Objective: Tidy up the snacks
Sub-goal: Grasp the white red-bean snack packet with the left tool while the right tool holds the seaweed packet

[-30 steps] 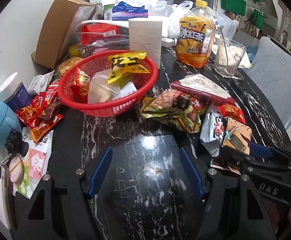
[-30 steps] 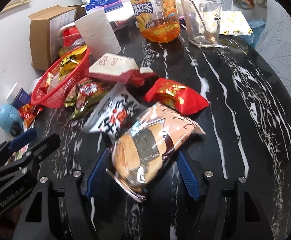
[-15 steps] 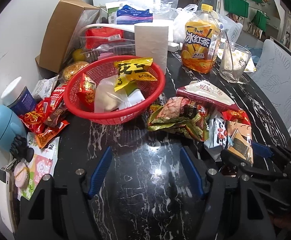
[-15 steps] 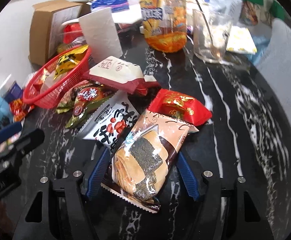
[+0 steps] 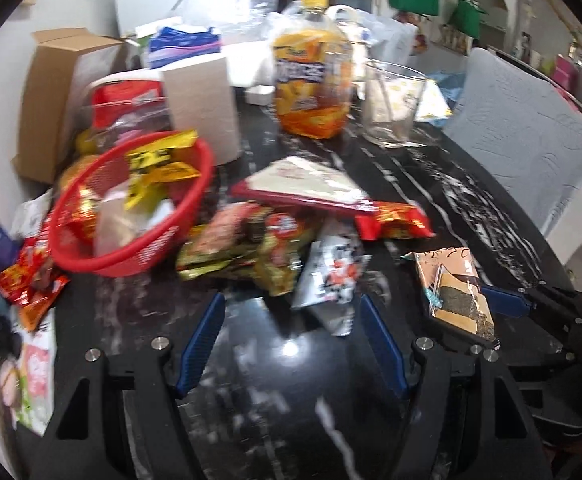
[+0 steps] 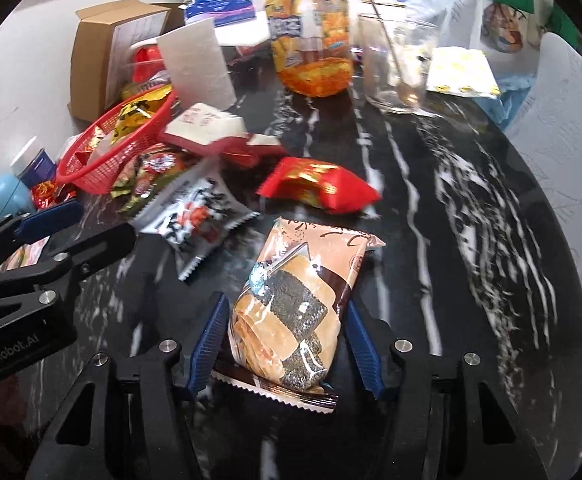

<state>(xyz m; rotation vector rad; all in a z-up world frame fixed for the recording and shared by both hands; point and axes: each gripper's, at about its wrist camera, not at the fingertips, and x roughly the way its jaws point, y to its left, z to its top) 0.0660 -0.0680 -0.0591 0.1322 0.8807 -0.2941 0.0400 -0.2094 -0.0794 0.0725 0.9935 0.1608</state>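
We have the right tongs [image 6: 285,346] set around a clear-fronted pink and brown packet of seaweed-topped crackers [image 6: 295,312], which lies flat on the black white-veined marble counter [image 6: 471,216]. Their jaws are closing with the packet between them. The blue pads [image 6: 209,344] stand right at the packet's sides, and we cannot tell for sure whether they press on it yet, so we count the packet as not gripped.

Our left tongs [image 5: 291,342] hang released over bare counter, nothing between the jaws, just short of a white and black foil snack packet [image 5: 331,280].

To do this pickup well, we judge that we should close gently and evenly on the packet's middle, since the crackers inside would likely break under a hard squeeze and the slick film could slip out. We should lift straight up, clear of the red foil packet [image 6: 319,186] nearby.

The round red plastic mesh basket [image 6: 107,160], well off to the left and already holding several snacks, looks like the place to carry it. We should release low over the basket rather than dropping from height.
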